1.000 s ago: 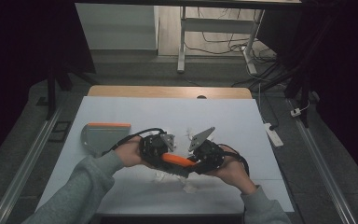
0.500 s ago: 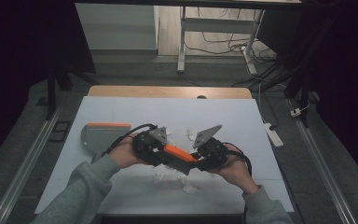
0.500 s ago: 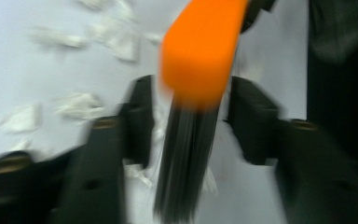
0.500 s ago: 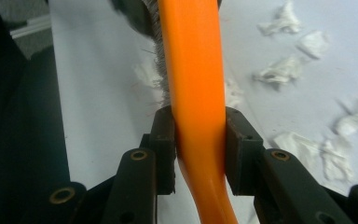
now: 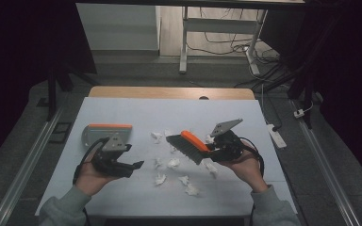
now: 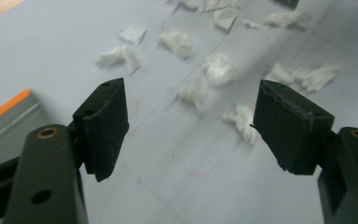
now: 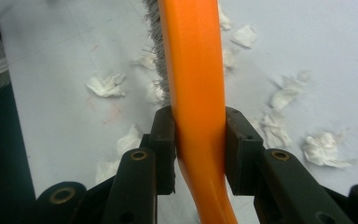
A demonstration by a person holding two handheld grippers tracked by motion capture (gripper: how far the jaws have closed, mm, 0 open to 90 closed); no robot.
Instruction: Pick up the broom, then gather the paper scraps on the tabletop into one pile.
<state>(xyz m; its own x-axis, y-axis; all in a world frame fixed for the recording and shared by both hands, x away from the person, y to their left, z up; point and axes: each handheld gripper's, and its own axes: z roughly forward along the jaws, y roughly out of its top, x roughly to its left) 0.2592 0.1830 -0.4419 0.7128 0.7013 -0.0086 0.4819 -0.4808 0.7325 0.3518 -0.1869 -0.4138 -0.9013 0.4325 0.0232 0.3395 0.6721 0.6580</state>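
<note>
Gripping the orange brush (image 5: 192,145) to sweep paper scraps (image 5: 173,163) — right gripper (image 5: 215,149) clenched on its handle; left gripper (image 5: 136,165), fingers just spreading — empty, near the dustpan (image 5: 104,133).

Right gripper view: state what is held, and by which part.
The right hand-held gripper clamps the orange plastic hand brush with grey bristles by its handle, just behind the bristle head. The left hand-held gripper is open and empty.

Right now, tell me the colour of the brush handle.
Orange. The brush handle shows best in the right gripper view, clamped in the right claw.
</note>
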